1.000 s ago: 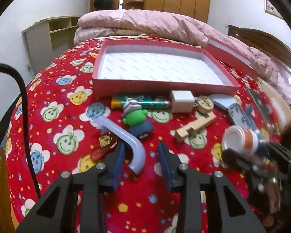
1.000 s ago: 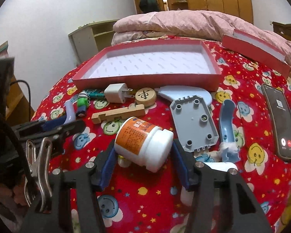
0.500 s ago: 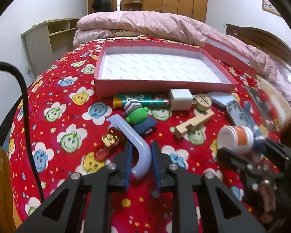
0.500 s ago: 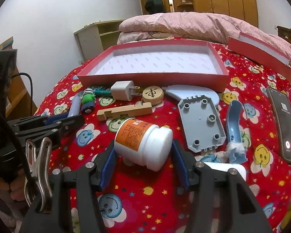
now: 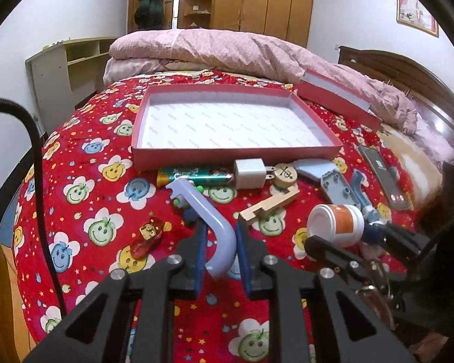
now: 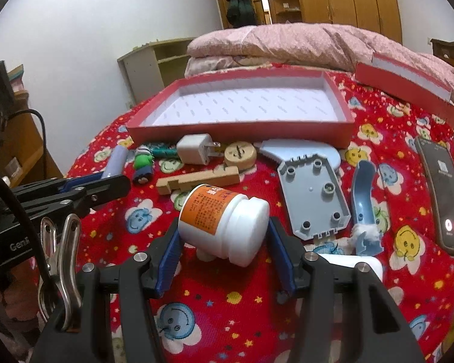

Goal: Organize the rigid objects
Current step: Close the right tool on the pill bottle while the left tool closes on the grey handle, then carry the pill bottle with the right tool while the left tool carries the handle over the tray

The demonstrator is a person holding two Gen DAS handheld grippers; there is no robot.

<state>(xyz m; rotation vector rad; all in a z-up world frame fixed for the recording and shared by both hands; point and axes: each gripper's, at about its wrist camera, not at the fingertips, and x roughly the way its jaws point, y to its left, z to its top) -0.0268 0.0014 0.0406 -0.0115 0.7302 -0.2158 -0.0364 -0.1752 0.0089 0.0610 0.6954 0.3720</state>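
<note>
1. Two grippers are in view. The left gripper is clamped on one curved lilac plastic piece, whose long end sticks forward above the red blanket.
2. The right gripper is clamped on one white bottle with an orange label; the bottle lies tilted between the blue pads, its cap end toward the right pad.
3. One red box with a white lining sits open on the blanket beyond the loose things, and nothing lies in it. One lid of the same red rests apart to its right, near the pink quilt.
4. Just in front of the box's near wall lie one green lighter, one white charger plug and one round wooden disc, in a row from left to right.
5. One notched wooden block lies in front of the disc.
6. One green toy figure lies beside the lilac piece, mostly hidden behind it in the left view.
7. One small red toy car sits left of the left gripper.
8. Two grey-blue plastic plates are seen: one flat fan-shaped plate and one plate with screw holes lying partly over it.
9. One blue curved piece lies right of those plates.
10. One phone with its screen lit lies at the far right.
</note>
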